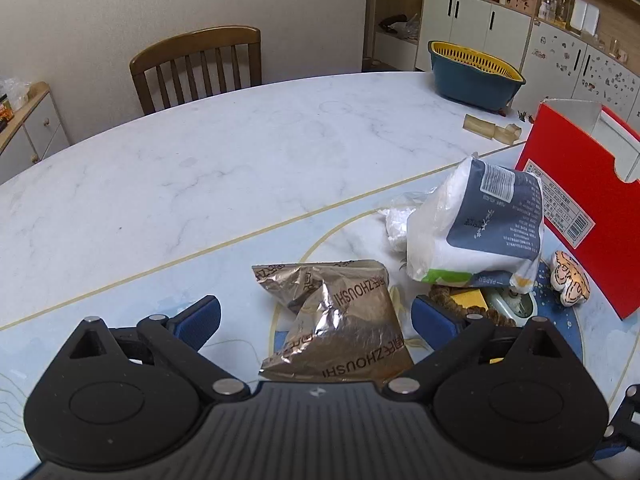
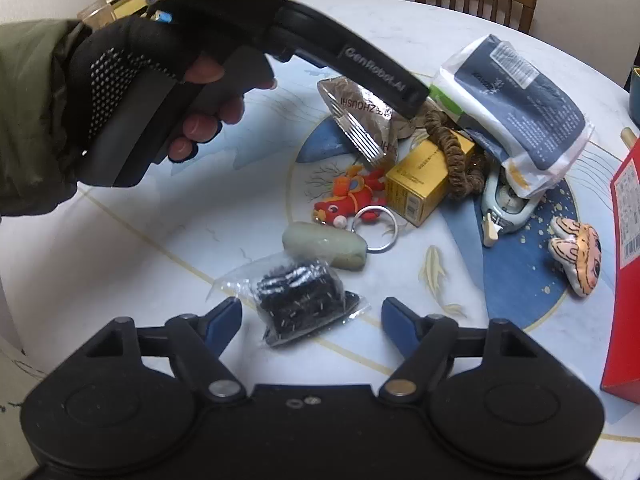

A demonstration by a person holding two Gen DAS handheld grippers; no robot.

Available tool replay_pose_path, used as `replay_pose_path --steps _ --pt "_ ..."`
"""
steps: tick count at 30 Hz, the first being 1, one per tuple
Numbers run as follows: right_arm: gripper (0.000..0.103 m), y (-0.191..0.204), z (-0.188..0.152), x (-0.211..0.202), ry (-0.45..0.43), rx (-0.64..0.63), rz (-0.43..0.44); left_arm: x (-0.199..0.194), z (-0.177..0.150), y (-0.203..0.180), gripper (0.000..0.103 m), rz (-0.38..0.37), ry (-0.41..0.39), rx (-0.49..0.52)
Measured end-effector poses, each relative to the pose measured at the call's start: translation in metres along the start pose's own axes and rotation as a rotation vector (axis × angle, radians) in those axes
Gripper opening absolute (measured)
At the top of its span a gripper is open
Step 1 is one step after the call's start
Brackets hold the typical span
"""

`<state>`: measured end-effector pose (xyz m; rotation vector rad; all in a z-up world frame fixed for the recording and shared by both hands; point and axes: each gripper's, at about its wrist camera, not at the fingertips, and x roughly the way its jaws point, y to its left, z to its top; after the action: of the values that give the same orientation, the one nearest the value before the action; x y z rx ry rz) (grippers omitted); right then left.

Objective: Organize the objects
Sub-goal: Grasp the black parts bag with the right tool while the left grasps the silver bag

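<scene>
Two grippers hover, jaws spread and empty: left gripper [image 1: 316, 316] straddles the foil packet [image 1: 336, 320] mid-table, right gripper [image 2: 312, 314] brackets the bagged black clips [image 2: 298, 304], likely lining up grasps for sorting.

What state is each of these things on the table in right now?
left gripper: open, foil packet between its fingers, untouched
right gripper: open, over the clear bag
foil packet: crumpled, lying flat
clear bag: lying flat, dark pieces inside
tissue pack: propped up on the pile
red box: standing, top open
yellow box: on its side, closed
</scene>
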<state>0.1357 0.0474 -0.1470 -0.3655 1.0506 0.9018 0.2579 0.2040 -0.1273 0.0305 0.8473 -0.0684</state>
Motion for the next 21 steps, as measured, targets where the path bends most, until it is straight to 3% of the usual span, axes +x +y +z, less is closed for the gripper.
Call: replay_pose_path --steps 5,9,13,21 --pt "0.071 0.003 0.000 0.002 0.000 -0.021 0.009 0.002 -0.002 0.000 0.084 -0.010 -0.001 0.000" --pt "0.063 0.006 0.000 0.002 -0.005 -0.042 0.011 0.001 -0.003 0.001 0.076 -0.024 -0.001 -0.009" --pt "0.053 0.007 -0.001 0.001 -0.009 -0.049 0.013 -0.002 -0.003 0.000 0.059 -0.036 -0.003 -0.005" --pt "0.037 0.005 -0.007 -0.010 -0.026 -0.046 0.030 -0.007 -0.004 0.002 0.051 -0.025 0.010 -0.031"
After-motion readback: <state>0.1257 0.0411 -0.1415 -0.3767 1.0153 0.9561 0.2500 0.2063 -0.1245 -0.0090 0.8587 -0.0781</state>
